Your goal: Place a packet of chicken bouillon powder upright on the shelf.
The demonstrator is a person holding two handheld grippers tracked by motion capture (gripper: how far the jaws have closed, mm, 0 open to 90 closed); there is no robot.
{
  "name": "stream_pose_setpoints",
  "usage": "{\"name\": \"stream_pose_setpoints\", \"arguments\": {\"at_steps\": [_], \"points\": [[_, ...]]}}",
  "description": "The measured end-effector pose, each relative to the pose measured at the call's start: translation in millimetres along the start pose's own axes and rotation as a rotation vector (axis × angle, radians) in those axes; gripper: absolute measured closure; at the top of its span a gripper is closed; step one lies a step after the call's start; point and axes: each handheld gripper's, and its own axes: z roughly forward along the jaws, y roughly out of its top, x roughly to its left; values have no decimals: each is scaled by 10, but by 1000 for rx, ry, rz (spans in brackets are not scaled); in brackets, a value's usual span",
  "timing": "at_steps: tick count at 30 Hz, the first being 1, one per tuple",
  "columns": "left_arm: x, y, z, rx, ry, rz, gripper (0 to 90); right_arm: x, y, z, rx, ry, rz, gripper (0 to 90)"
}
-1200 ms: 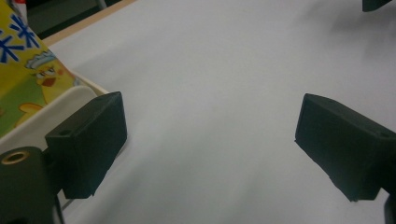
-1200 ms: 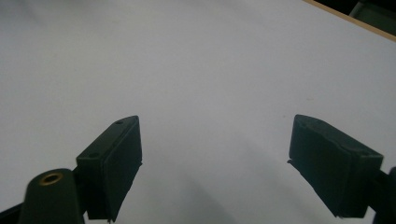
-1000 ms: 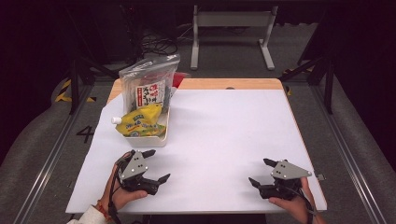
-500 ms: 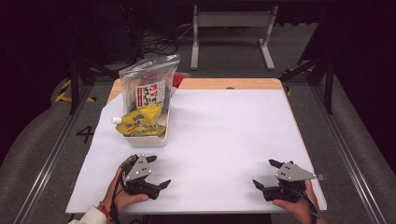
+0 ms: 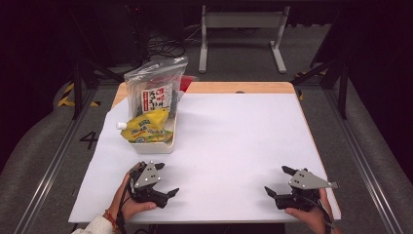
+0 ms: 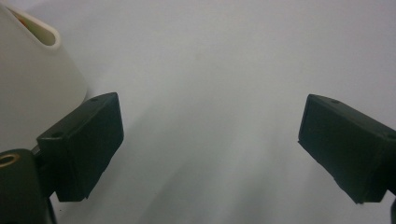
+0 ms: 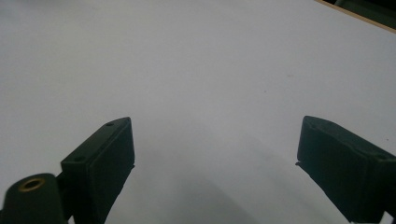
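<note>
My left gripper (image 5: 167,178) rests low over the white table cover (image 5: 234,136) near the front left, held by a hand, jaws wide apart with nothing between them. In the left gripper view its pads (image 6: 84,144) stand apart over bare cover, with the cream tray (image 6: 32,70) close at the upper left. My right gripper (image 5: 276,180) sits near the front right. Its jaws have just been opening and now stand wide with nothing between them, its pads (image 7: 105,158) over bare cover.
A cream tray (image 5: 163,147) at the left holds a yellow spouted pouch (image 5: 145,127) and an upright clear bag with a red-and-white label (image 5: 157,92). The wooden table edge (image 5: 243,87) shows at the back. Dark floor and metal frames surround the table.
The left gripper has slid slightly toward the table's near edge. The right gripper has kept its place.
</note>
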Motion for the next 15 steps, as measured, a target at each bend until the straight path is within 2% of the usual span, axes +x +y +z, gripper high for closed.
{"name": "stream_pose_setpoints", "arguments": {"at_steps": [7, 15], "points": [[-7, 18, -3, -10, -7, 6, 74, 14, 6, 9, -1, 1, -2, 112], [-16, 37, -11, -29, -7, -6, 75, 27, 2, 21, 3, 6, -3, 113]]}}
